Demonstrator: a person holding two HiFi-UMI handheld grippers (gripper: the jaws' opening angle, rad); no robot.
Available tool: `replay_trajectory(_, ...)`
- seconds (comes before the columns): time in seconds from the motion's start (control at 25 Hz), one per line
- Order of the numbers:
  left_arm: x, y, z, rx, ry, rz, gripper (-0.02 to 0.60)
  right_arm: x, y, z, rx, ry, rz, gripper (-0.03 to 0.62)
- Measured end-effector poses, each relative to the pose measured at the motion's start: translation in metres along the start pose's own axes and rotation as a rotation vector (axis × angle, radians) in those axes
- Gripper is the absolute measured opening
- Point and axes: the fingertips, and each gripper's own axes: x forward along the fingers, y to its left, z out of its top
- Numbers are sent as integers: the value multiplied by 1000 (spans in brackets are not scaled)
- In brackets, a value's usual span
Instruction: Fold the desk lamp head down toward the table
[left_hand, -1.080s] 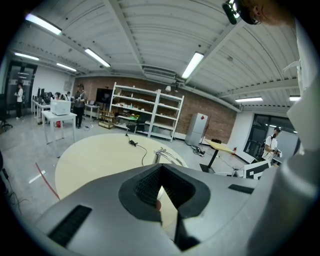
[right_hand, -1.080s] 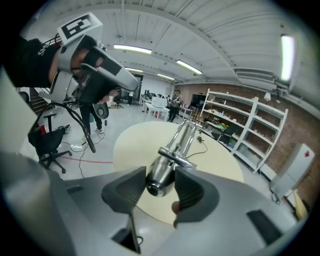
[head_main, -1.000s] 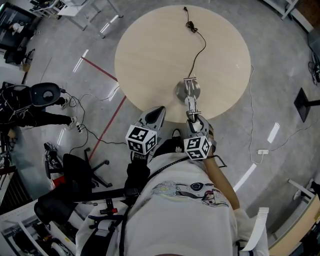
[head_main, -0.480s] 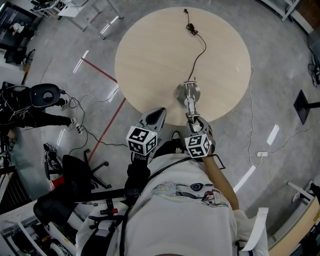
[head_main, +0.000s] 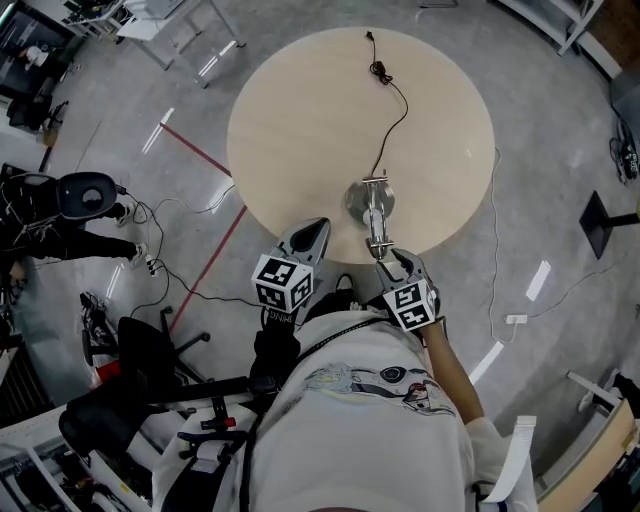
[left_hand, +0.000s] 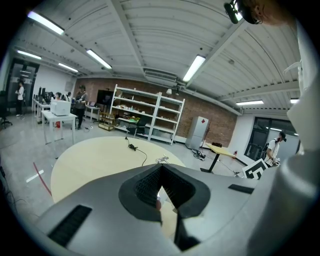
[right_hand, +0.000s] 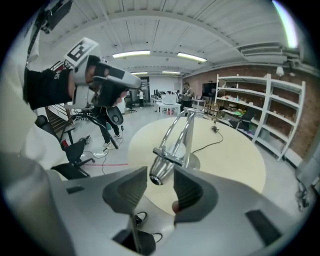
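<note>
1. Round pale table (head_main: 300, 120) on a grey workshop floor, with a black cord (head_main: 395, 100) trailing across it to the lamp; it looks the same as a second ago.
2. The left gripper (head_main: 310, 232) hangs off the near edge, where it was before. Its jaws meet at the tips with nothing between them, so it has no part in the job.
3. The lamp's base (head_main: 362, 200) stands on the table near the person's edge. Its chrome arm still arches up, and the lamp head (right_hand: 161, 172) hangs well above the tabletop, so the fold appears barely begun.
4. The right gripper (head_main: 397, 262) has pulled back toward the person and tipped more steeply downward. Its jaws have just been narrowing. They still stand fairly wide, with the end of the lamp head at their mouth, and the pads do not seem to press on it.
5. The likely meaning is that the gripper is settling onto the head for a firmer hold before drawing it down.
</note>
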Motion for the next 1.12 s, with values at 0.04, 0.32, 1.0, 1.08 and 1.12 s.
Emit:
replay_trajectory(0.04, 2, 1, 2, 0, -6, -2, 0, -6, -3, 0, 15, -15, 3, 170)
replay_trajectory(0.32, 13, 5, 29, 37, -70, -9, 0, -49, -81, 57, 134, -213, -172, 170)
replay_trajectory(1.0, -3, 9, 124, 121, -254, 97, 0, -174, -166, 191, 115, -594, -394, 6)
replay_trajectory(1.08, -4, 9, 125, 115, -254, 102, 0, -177, -165, 195, 123, -601, -384, 6)
replay_trajectory(1.12, -4, 10, 125, 114, -257, 105, 0, -177, -165, 196, 125, -603, -382, 6)
